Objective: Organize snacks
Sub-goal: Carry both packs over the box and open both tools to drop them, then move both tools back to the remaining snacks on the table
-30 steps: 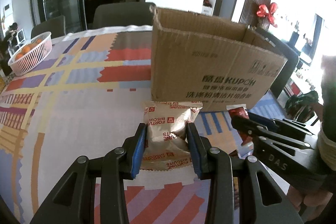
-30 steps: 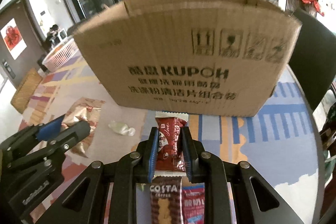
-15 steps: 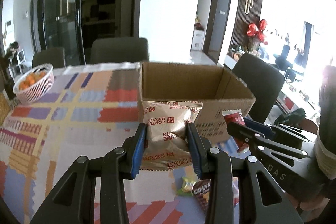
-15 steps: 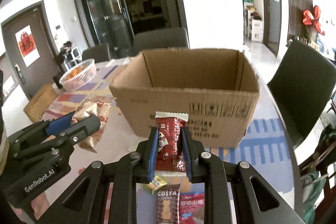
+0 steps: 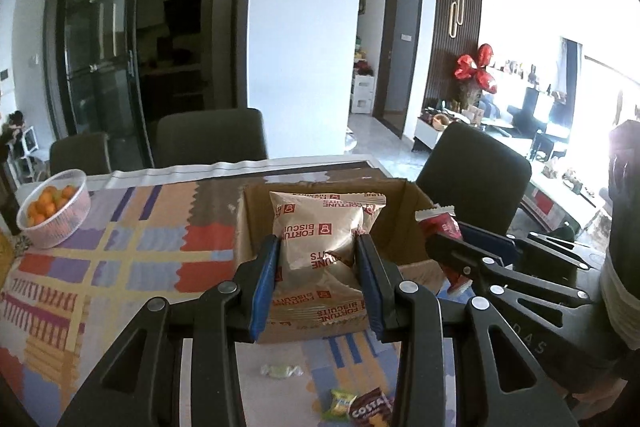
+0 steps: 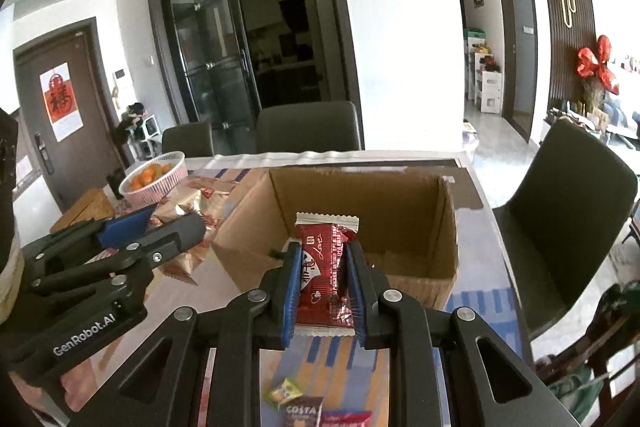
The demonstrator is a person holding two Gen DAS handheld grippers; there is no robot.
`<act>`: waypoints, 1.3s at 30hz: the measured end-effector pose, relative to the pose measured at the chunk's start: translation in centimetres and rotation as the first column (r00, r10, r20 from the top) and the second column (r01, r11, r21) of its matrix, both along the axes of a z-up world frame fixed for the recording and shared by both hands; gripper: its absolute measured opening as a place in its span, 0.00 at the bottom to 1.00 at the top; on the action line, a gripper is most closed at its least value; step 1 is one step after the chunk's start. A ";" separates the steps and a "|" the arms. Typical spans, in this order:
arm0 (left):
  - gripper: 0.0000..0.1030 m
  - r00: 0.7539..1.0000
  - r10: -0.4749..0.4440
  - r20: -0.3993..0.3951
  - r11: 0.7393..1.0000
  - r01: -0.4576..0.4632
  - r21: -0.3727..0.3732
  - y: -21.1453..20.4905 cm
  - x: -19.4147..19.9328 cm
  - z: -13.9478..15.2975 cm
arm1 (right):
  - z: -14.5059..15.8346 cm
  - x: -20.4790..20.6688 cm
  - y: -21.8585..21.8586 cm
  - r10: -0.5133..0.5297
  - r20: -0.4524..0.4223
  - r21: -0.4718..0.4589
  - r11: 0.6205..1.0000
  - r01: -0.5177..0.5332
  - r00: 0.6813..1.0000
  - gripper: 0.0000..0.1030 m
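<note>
**Both packs held above the box, drop comes next**

Left gripper (image 5: 316,279) is clenched on a tan biscuit bag (image 5: 320,255), right gripper (image 6: 322,287) is clenched on a red snack bar (image 6: 324,275). Both are raised at the near side of the open cardboard box (image 6: 400,199), w/ the packs in front of its opening.

To do it well, I'd say: carry each pack fwd past the near wall, lower it inside, then let go, one at a time so the tools don't bump. The bag is puffy, so prob. needs a flat spot.

The bag has red print and crimped ends; the bar is glossy w/ a white sealed top. More sweets (image 6: 304,403) lie on the table nr the box.
</note>
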State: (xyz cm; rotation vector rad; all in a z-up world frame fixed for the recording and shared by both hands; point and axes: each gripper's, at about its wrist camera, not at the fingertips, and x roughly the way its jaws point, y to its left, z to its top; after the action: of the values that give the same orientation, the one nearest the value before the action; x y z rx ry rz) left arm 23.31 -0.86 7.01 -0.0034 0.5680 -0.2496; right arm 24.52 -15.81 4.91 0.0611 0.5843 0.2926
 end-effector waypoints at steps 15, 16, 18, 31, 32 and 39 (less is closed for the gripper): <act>0.37 0.989 -0.036 -0.140 0.999 0.038 0.012 -1.9 8.0 -2.4 | -0.6 6.5 -1.5 -0.045 -0.060 -0.046 0.998 0.042 0.997 0.22; 0.38 0.989 -0.034 -0.146 0.999 0.037 0.012 -1.9 8.3 -2.6 | -0.8 7.1 -1.6 -0.047 -0.064 -0.047 0.998 0.044 0.997 0.22; 0.41 0.986 -0.026 -0.167 1.000 0.027 0.005 -1.9 8.8 -2.9 | -1.2 7.7 -1.9 -0.051 -0.074 -0.051 0.998 0.047 0.996 0.23; 0.67 0.988 -0.019 -0.154 0.999 0.026 0.039 -1.1 2.8 -3.1 | -2.0 4.1 -2.4 -0.067 -0.060 -0.064 0.996 0.063 0.996 0.44; 0.67 0.988 -0.025 -0.155 0.999 0.030 0.028 -0.9 2.2 -3.1 | -1.9 3.6 -2.4 -0.066 -0.054 -0.067 0.996 0.062 0.996 0.44; 0.67 0.990 -0.026 -0.136 0.999 0.032 0.039 -0.6 -1.4 -2.9 | -1.7 -0.3 -2.2 -0.050 -0.022 -0.084 0.995 0.048 0.999 0.44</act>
State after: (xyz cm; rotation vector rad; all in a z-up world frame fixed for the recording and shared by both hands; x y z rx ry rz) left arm 21.95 -1.47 4.10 0.0274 0.7087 -0.2675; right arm 24.22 -18.00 3.23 -0.0018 0.6177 0.2197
